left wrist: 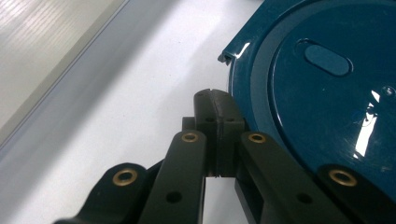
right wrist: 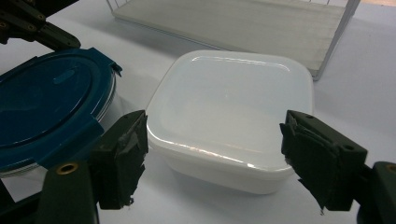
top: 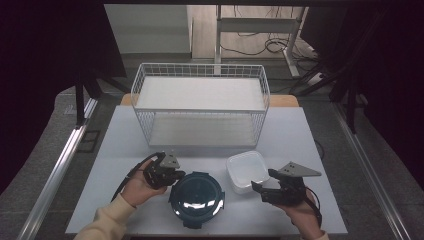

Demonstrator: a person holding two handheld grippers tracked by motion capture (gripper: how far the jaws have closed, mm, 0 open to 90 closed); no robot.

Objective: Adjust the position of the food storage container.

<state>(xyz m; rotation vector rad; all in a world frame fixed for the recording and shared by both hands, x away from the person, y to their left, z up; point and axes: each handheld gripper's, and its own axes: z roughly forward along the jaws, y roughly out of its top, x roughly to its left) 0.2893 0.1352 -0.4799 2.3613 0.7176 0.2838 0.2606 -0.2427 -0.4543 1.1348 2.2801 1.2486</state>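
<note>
Far left on the white table (top: 125,135): left hand (top: 136,187) in a cream sleeve, wrapped around the left gripper (top: 176,174). Jaws pressed flat together with nothing between them, tips just beside the rim of the round blue-lidded container (top: 197,196) — whether touching it, cannot tell. In the left gripper view, the same closed tips (left wrist: 215,100) against the lid's left edge, next to one of its corner clips; glossy lid (left wrist: 322,88) with an oval raised mark near its top.

Centre, near the front edge of the table: the round container itself, clear-walled under the dark blue lid. Behind it, farther back, a white wire basket (top: 200,75), upright, with a pale floor.

Right of the round container, just beside it but apart: a white square container (top: 247,171) with rounded corners. In the right gripper view, this container (right wrist: 229,112) between the two black jaws of the right gripper (right wrist: 212,161) — jaws spread wide, pads on either side of its near edge, not pressing on it.

Far right: right hand (top: 300,210) gripping the right gripper (top: 261,189), tips pointed at the square container's near right corner.
</note>
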